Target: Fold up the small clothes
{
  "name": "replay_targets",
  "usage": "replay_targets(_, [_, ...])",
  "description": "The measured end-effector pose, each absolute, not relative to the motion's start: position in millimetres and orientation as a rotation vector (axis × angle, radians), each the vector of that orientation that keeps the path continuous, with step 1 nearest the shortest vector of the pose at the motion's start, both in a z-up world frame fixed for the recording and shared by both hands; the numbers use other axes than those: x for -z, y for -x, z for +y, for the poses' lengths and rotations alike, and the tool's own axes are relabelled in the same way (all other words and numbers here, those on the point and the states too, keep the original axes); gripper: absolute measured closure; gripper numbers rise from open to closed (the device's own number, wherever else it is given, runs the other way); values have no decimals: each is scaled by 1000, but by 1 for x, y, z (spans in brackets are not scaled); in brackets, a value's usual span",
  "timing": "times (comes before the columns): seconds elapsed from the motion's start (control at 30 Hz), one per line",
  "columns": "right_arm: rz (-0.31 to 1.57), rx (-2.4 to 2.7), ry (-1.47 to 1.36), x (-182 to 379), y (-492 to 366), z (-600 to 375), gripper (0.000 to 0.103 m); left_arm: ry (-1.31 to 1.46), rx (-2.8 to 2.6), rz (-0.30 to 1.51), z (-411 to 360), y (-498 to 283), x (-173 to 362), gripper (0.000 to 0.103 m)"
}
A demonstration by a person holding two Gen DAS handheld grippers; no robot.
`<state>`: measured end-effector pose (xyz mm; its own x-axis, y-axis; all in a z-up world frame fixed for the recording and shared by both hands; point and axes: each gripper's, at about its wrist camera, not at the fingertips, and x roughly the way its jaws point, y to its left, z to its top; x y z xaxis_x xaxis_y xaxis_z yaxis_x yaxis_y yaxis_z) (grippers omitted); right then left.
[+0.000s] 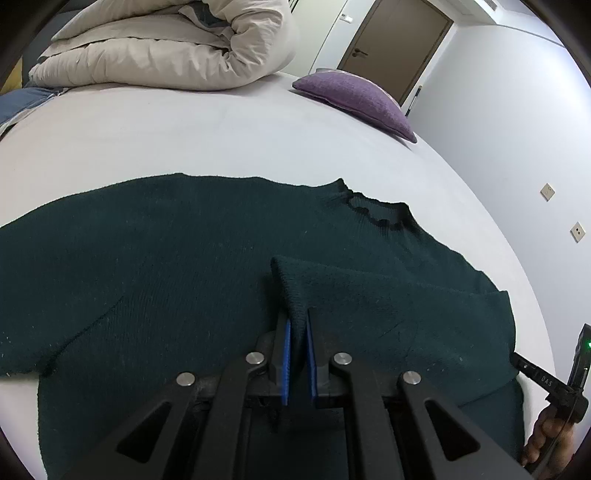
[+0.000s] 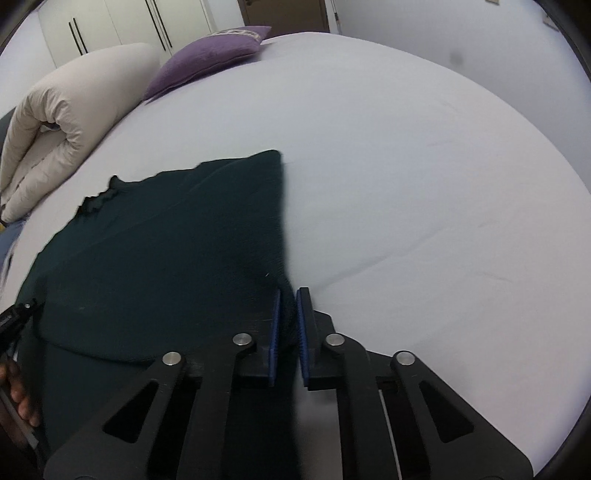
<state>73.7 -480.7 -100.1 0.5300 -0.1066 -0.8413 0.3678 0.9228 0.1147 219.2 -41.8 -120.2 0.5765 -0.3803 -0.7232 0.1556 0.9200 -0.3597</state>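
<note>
A dark green knitted sweater [image 1: 166,258] lies flat on the white bed [image 1: 184,140], its frilled neck [image 1: 373,214] toward the right. My left gripper [image 1: 298,325] is shut on the sleeve's cuff [image 1: 291,288] and holds it folded over the sweater's body. My right gripper [image 2: 288,295] is shut on the sweater's folded right edge [image 2: 273,221], lifted slightly over the bed [image 2: 424,184]. The right gripper's body shows at the lower right of the left wrist view [image 1: 569,384].
A rolled beige duvet [image 1: 177,48] and a purple cushion [image 1: 354,99] lie at the far side of the bed. A brown door [image 1: 395,44] and a white wall with sockets [image 1: 546,191] stand beyond. White wardrobes [image 2: 122,26] show in the right wrist view.
</note>
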Motion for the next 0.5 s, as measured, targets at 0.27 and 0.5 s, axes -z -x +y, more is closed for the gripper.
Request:
replay_targets(0.27, [898, 293, -336, 65, -66, -498, 87, 274, 308, 887, -41, -218, 127, 89])
replay_targets(0.5, [853, 254, -275, 57, -127, -489, 36, 277, 309, 877, -41, -215, 130, 88])
